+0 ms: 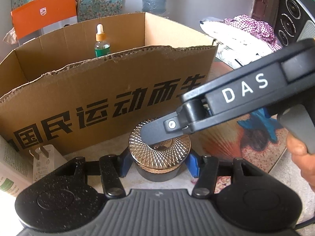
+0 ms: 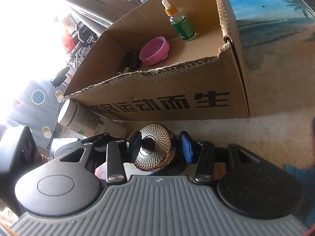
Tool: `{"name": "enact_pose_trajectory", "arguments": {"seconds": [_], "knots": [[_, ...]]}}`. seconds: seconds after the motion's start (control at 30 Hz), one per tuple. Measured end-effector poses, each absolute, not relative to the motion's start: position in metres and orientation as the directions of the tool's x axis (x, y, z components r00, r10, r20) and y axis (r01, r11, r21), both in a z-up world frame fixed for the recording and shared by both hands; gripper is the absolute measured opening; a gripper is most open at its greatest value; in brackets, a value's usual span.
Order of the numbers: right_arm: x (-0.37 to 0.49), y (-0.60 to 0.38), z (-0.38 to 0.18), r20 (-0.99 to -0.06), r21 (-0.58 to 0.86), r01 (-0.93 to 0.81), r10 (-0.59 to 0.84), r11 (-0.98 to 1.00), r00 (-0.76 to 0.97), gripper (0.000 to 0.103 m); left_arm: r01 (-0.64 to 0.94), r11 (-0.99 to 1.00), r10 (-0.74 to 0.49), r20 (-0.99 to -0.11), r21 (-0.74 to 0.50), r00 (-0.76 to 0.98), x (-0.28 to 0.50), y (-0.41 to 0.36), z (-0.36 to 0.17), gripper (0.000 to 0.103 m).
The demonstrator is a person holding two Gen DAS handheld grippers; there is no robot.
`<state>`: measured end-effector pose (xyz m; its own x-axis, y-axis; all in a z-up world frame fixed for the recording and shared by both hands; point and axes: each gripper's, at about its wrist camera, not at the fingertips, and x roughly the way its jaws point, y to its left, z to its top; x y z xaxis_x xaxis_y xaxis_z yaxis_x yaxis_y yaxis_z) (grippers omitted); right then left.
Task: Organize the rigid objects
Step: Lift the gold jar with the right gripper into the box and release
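Two wrist cameras, close and angled down

Both looked along their fingers at the gold-lidded jar (image 1: 159, 149) before the cardboard box (image 1: 110, 90).

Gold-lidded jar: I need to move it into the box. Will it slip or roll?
The gold-lidded jar looks rigid; its ridged lid should give grip. Squat and round, it probably won't tip, but could roll if laid sideways.

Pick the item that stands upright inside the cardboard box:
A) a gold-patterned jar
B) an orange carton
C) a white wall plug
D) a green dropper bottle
D: the green dropper bottle stands upright on the floor of the cardboard box, next to a pink lid.
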<state>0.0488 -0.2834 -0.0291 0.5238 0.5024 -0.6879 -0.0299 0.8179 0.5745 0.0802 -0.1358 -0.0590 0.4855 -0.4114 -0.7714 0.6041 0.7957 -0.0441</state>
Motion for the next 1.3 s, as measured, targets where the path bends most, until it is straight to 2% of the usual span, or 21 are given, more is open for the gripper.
{"name": "enact_pose_trajectory", "arguments": {"seconds": [0.4,0.63,0.83,0.97,1.07,1.3], "knots": [[0.033,-0.278,-0.005,-0.655,0.567,-0.070,0.500,0.821,0.567,0.043,0.602,0.799,-0.421,-0.715,-0.002,0.558,0.055,-0.131,-0.024,0.057],[0.022,-0.268,0.048,-0.585,0.532,-0.159,0.497,0.832,0.641,0.043,0.575,0.817,-0.437,-0.619,0.028,0.652,0.049,-0.120,0.027,0.057],[0.043,-0.261,0.100,-0.536,0.462,-0.247,0.490,0.852,0.687,0.043,0.548,0.836,-0.456,-0.576,-0.016,0.678,0.085,-0.116,0.066,0.057],[0.076,-0.260,0.119,-0.546,0.425,-0.276,0.487,0.862,0.682,0.043,0.522,0.848,-0.459,-0.612,-0.086,0.644,0.125,-0.114,0.073,0.057],[0.111,-0.260,0.121,-0.586,0.421,-0.274,0.490,0.865,0.645,0.043,0.491,0.859,-0.451,-0.673,-0.147,0.586,0.159,-0.115,0.064,0.057],[0.182,-0.262,0.081,-0.715,0.455,-0.228,0.506,0.861,0.483,0.043,0.412,0.882,-0.415,-0.791,-0.230,0.449,0.206,-0.111,0.019,0.057]]}}
